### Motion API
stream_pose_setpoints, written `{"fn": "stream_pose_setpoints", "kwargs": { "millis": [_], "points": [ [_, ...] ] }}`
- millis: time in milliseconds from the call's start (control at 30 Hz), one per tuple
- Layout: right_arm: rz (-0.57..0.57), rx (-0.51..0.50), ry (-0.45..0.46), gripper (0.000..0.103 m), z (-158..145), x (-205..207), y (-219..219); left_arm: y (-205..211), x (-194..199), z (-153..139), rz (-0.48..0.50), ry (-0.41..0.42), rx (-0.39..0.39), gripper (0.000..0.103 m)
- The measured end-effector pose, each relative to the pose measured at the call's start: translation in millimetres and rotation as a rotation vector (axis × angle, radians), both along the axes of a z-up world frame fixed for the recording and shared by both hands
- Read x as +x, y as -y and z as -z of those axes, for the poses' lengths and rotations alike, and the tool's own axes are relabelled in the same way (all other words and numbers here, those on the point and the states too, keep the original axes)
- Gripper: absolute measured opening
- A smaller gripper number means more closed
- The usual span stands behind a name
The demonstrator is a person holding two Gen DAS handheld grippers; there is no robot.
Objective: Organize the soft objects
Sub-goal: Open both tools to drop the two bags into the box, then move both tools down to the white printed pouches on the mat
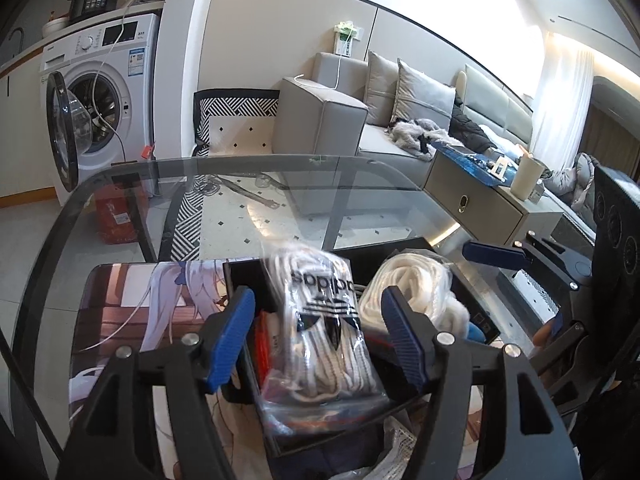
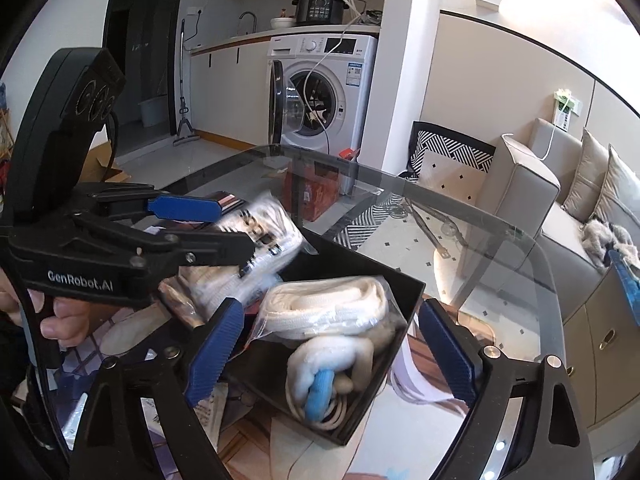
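A black box (image 2: pixel 404 288) stands on the glass table and holds bagged white soft items. In the left wrist view my left gripper (image 1: pixel 318 338) is open, its blue pads on either side of a clear bag of white socks with a black logo (image 1: pixel 324 320); whether the pads touch it I cannot tell. A second bag of white fabric (image 1: pixel 416 292) lies to its right in the box (image 1: pixel 240 276). In the right wrist view my right gripper (image 2: pixel 332 344) is open over the box, above the white fabric bag (image 2: pixel 328 308) and a white roll with a blue piece (image 2: pixel 320 388). The left gripper (image 2: pixel 224 232) shows at the logo bag (image 2: pixel 260 240).
A printed anime mat (image 1: pixel 132 304) lies under the box on the glass table (image 1: pixel 240 172). Packets and papers lie around the box (image 2: pixel 412 376). Beyond the table stand a washing machine (image 1: pixel 104 92) with its door open, a grey sofa (image 1: pixel 328 112) and a low cabinet (image 1: pixel 480 200).
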State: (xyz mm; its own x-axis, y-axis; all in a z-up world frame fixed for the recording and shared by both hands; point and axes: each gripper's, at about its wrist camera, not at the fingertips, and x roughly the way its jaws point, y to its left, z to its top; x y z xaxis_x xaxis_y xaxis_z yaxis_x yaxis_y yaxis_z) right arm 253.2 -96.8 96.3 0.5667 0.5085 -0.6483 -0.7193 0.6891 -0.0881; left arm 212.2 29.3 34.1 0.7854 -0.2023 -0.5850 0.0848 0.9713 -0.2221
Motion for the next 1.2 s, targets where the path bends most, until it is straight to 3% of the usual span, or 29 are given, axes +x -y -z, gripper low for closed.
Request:
{"fn": "stream_pose_setpoints", "kwargs": {
  "millis": [67, 233, 533, 900, 1200],
  "points": [
    [0.013, 0.02, -0.003, 0.099, -2.5, -4.5, 6.9, -1.8, -4.9, -3.0, -0.009, 0.0, 0.009, 0.093],
    [0.046, 0.058, -0.019, 0.102, -7.9, -20.9, 21.6, -10.4, -22.8, -9.4, -0.038, 0.039, 0.007, 0.103],
    [0.086, 0.082, -0.057, 0.102, -9.9, -51.4, 35.2, -10.0, -55.1, -10.2, -0.065, 0.053, 0.078, 0.103],
    [0.112, 0.098, -0.089, 0.102, -9.6, -80.4, 47.4, -1.7, -96.0, -10.7, -0.05, 0.06, 0.094, 0.103],
    [0.093, 0.098, -0.094, 0.102, -4.6, -107.0, 56.6, 1.8, -116.5, 3.2, -0.02, 0.006, 0.07, 0.103]
  ]
}}
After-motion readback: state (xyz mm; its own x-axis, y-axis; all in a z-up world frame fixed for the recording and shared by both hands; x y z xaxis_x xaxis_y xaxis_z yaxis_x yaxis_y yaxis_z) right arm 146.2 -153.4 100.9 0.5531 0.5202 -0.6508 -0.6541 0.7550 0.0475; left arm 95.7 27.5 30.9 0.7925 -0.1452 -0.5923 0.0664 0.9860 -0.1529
